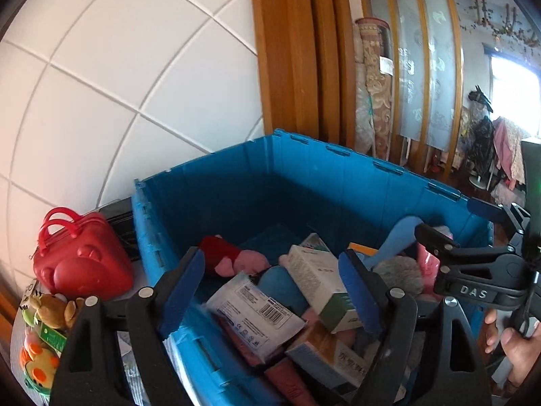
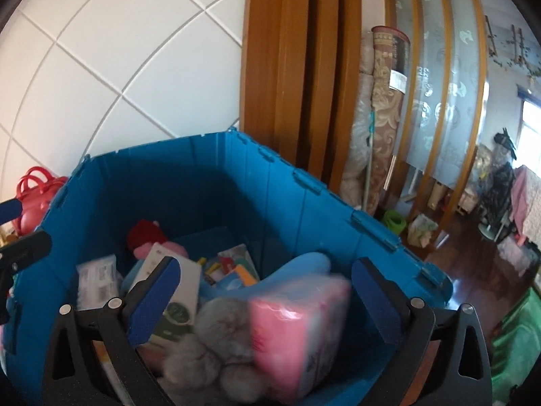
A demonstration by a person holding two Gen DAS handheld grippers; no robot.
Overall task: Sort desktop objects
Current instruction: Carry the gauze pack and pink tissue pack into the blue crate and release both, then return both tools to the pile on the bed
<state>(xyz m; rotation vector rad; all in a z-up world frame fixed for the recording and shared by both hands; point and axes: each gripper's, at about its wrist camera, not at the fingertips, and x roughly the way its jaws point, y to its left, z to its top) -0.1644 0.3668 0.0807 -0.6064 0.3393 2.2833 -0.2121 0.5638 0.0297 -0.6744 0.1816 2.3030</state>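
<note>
Blue crate (image 1: 236,182): open-topped, standing against a white tiled wall (image 1: 118,77), with a wooden door frame (image 1: 297,50) behind its far corner. We hold both claws above its near rim.

Contents, as we see them from the left wrist view:
- a white packet with a barcode (image 1: 257,318), lying flat near the front;
- a white and green carton (image 1: 321,284), tilted, resting on other items;
- a pale box with printed characters (image 1: 333,355), at the front;
- a pink and red plush toy (image 1: 233,258), toward the back;
- a grey fluffy item (image 1: 400,275), on the right side;
- a blue plush shape (image 1: 399,237), rising behind the grey one.

Pink packet (image 2: 297,331): blurred in the right wrist view, sitting in the crate between the right claw's pads, just beside the grey fluffy item; we cannot tell whether either pad touches it.

Right gripper (image 2: 262,297): fingers spread wide, released.
Left gripper (image 1: 270,291): fingers likewise spread, grasping nothing, poised over the packet with the barcode and the carton.

Outside the crate, to its left: a red case with handles (image 1: 81,260), close to the crate wall; in front of it, a brown plush bear (image 1: 54,311) and an orange and yellow toy (image 1: 39,365).

Further out: rolled carpets (image 2: 382,118) leaning by the door frame.
</note>
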